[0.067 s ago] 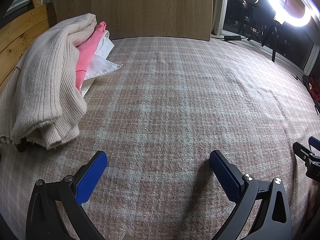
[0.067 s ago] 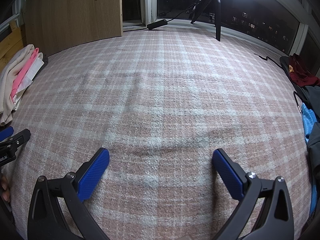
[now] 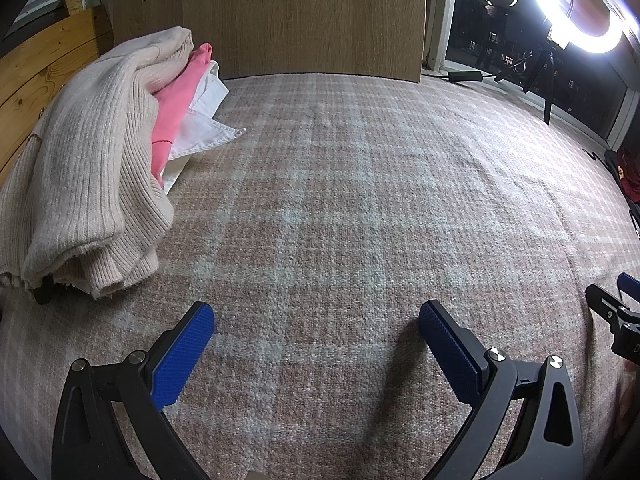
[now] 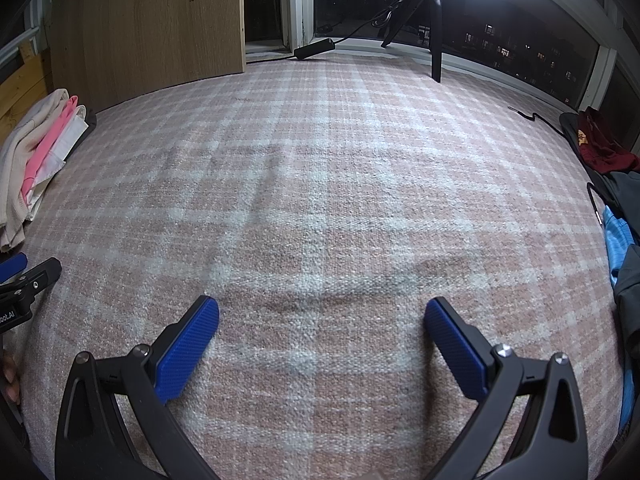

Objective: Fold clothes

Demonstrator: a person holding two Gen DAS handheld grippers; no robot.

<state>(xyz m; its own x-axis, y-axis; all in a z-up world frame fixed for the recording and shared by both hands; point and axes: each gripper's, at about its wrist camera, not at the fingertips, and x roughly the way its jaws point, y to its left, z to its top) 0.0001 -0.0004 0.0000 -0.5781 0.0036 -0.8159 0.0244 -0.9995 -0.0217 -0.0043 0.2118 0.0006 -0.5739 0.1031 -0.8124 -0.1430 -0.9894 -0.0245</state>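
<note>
A stack of clothes lies at the left: a cream ribbed sweater (image 3: 88, 168) on top, then a pink garment (image 3: 176, 108) and a white one (image 3: 200, 128). The right wrist view shows the same stack (image 4: 36, 156) at its far left edge. My left gripper (image 3: 316, 320) is open over the pink plaid blanket (image 3: 360, 184), to the right of the stack, holding nothing. My right gripper (image 4: 322, 316) is open too, above the bare blanket (image 4: 320, 152). Unfolded clothes sit at the right edge: a maroon garment (image 4: 600, 144), a dark grey one (image 4: 624, 188) and a blue one (image 4: 618, 236).
A wooden panel (image 3: 280, 16) stands behind the blanket, with a wooden board (image 3: 44, 76) at the left. A ring light (image 3: 580, 12) on a tripod (image 4: 434, 20) and a cable (image 4: 320, 44) are by the dark window. Each gripper shows at the edge of the other's view.
</note>
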